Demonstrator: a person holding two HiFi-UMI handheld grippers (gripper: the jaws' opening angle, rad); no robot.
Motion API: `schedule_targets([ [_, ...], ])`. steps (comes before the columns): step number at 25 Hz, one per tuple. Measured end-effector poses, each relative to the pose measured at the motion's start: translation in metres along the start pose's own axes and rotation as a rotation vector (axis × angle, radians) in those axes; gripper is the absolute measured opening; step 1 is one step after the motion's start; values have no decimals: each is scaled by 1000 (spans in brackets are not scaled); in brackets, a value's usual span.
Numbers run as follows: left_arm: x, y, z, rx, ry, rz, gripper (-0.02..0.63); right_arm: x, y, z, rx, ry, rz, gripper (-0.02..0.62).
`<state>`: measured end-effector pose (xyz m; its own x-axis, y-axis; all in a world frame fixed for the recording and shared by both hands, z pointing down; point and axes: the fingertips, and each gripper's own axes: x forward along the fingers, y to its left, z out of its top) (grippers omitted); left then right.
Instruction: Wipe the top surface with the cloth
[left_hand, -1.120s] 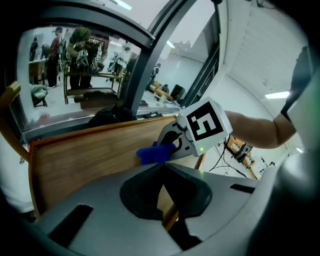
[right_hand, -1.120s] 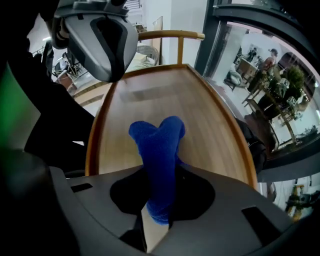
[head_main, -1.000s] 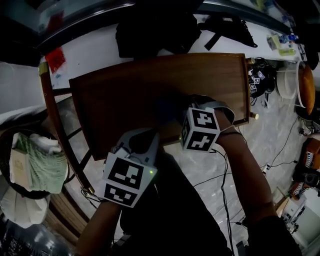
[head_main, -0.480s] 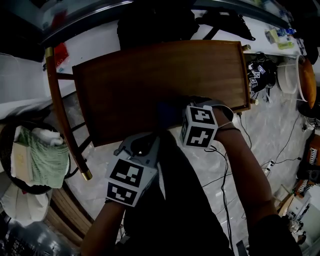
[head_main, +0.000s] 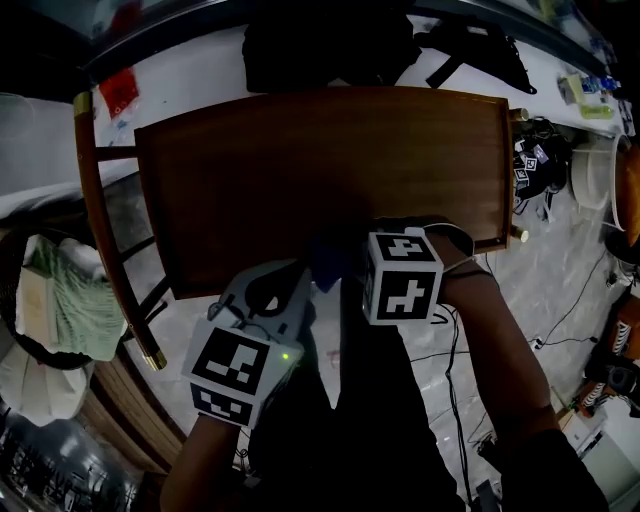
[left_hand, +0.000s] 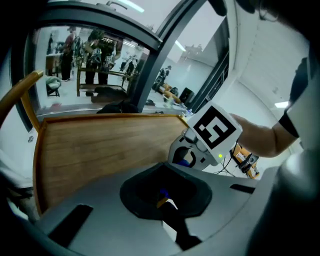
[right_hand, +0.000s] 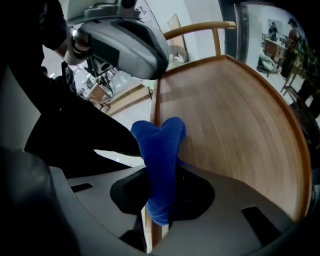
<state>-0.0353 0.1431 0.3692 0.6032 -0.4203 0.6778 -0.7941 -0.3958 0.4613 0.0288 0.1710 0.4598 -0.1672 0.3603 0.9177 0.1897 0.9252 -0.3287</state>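
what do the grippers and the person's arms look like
Both the left gripper and the right gripper have smooth grey moulded bodies. Each carries a white cube with black square markers and a small green light. The forearms are bare; a dark short sleeve shows on the right arm.

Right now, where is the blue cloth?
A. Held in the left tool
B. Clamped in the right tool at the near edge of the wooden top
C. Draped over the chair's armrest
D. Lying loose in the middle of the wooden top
B: the right gripper view shows the blue cloth pinched in the right tool, sticking up right at the edge of the wooden top.
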Motion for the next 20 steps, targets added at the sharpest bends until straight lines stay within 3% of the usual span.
schedule_targets([
  [2, 6, 3, 11, -24, -9, 24, 11, -3, 1, 1, -42, -41, 20, 92],
  [4, 12, 5, 27, -30, -23, 41, 11, -16, -9, 0, -64, -97, -33, 92],
  [6, 17, 9, 45, -26, -41, 58, 11, -39, -33, -1, -59, -151, -159, 92],
  [10, 31, 23, 81, -44, -86, 104, 11, -88, -100, -3, -123, -206, -494, 94],
  [12, 38, 28, 98, -57, -107, 122, 11, -104, -127, -5, -130, -222, -585, 94],
  [16, 53, 33, 125, -67, -131, 140, 11, -121, -172, -11, -97, -220, -675, 94],
  [20, 64, 33, 143, -63, -149, 150, 11, -111, -206, -23, -77, -173, -677, 94],
])
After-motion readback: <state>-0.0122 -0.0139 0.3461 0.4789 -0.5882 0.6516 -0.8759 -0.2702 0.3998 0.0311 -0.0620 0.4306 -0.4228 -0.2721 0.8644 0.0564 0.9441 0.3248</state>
